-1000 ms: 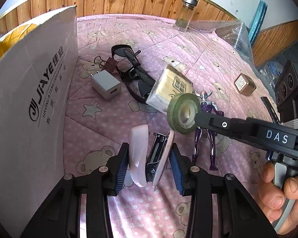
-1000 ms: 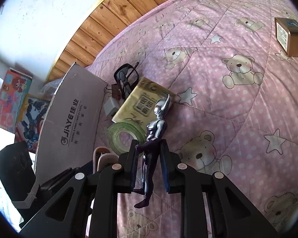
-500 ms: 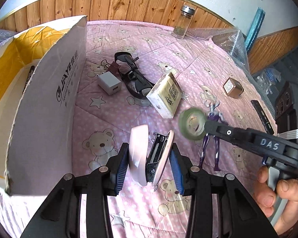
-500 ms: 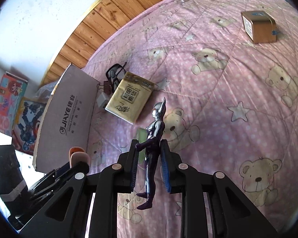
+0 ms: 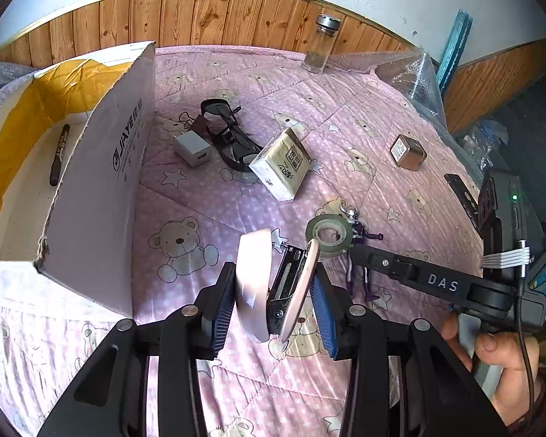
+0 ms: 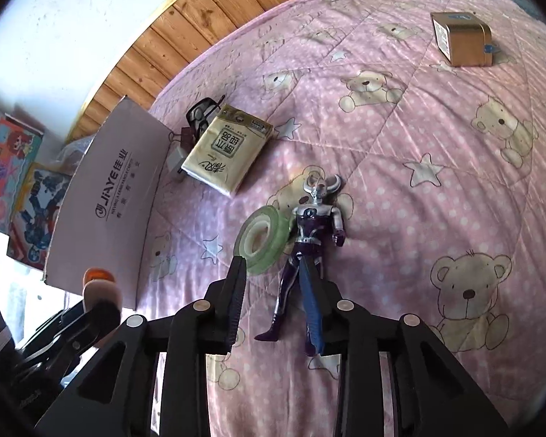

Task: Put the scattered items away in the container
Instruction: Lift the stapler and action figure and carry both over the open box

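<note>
Since half a second ago the right gripper (image 6: 273, 291) has spread its jaws and let go of the toy figure (image 6: 311, 233), which now lies flat on the pink bear quilt (image 6: 436, 153) instead of standing pinched between the pads. So that hand is empty, jaws wide, hanging just over the figure's legs.

The left gripper (image 5: 275, 298) is the busy one: its jaws are pinching the pink stapler (image 5: 273, 287), held up off the bed. The cardboard box (image 5: 102, 167) sits to that gripper's left, open side up, with 1 black marker (image 5: 59, 154) already inside. Looks like the stapler just needs to swing left and over the near wall of the box, and the left hand is clearly the closer one for that.

For the right side, the figure's long axis runs nearly straight away from the jaws, head far, feet near, with the green tape roll (image 6: 264, 240) touching its left side. Regrabbing across the body would suit that line; the tape could get nudged.

Still out on the quilt: tissue pack (image 5: 282, 164), white charger (image 5: 193, 149), sunglasses (image 5: 225, 134), small gold tin (image 6: 462, 42).
</note>
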A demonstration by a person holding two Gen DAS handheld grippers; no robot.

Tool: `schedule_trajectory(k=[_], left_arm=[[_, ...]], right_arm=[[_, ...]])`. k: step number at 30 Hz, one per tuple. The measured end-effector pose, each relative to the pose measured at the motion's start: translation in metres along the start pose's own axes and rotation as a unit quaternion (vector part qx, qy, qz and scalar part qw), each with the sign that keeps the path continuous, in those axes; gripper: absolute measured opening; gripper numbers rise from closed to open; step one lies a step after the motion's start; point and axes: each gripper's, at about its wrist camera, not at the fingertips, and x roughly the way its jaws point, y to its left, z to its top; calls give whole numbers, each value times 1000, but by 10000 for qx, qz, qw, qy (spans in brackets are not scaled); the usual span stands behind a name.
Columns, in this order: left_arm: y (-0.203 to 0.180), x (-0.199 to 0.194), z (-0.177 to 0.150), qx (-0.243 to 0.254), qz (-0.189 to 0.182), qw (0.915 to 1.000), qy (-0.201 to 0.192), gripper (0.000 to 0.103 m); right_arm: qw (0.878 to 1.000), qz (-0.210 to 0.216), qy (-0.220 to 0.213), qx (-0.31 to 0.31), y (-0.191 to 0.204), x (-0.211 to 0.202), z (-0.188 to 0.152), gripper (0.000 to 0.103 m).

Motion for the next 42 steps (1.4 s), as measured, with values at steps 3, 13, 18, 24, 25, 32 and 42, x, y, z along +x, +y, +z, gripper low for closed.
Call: schedule_trajectory(k=[3, 13, 18, 24, 25, 32, 42], left_arm=[[0, -7, -4, 15, 22, 10000, -25, 41], [1, -24, -7, -124, -30, 9998, -151, 41], [-1, -26, -9, -122, 9, 9998, -132, 41], [-3, -35, -4, -150, 11, 9995, -262, 41], [-5, -34, -4, -144, 5, 9996, -251, 41], [-15, -38, -11, -64, 33, 9998, -193, 41], [-1, -67, -7, -210, 350, 9985, -368, 41]], right_arm=[[9997, -159, -4, -167, 4, 4, 3, 30], [9952, -565, 131, -793, 3, 11, -1, 39], [9928, -702, 3, -972, 6, 1, -3, 25], [9941, -617, -228, -859, 5, -35, -9, 11], [9939, -624, -238, -879, 6, -38, -11, 11], [9943, -337, -380, -940, 21, -69, -22, 11], [9857, 234, -541, -1582, 86, -110, -37, 11]])
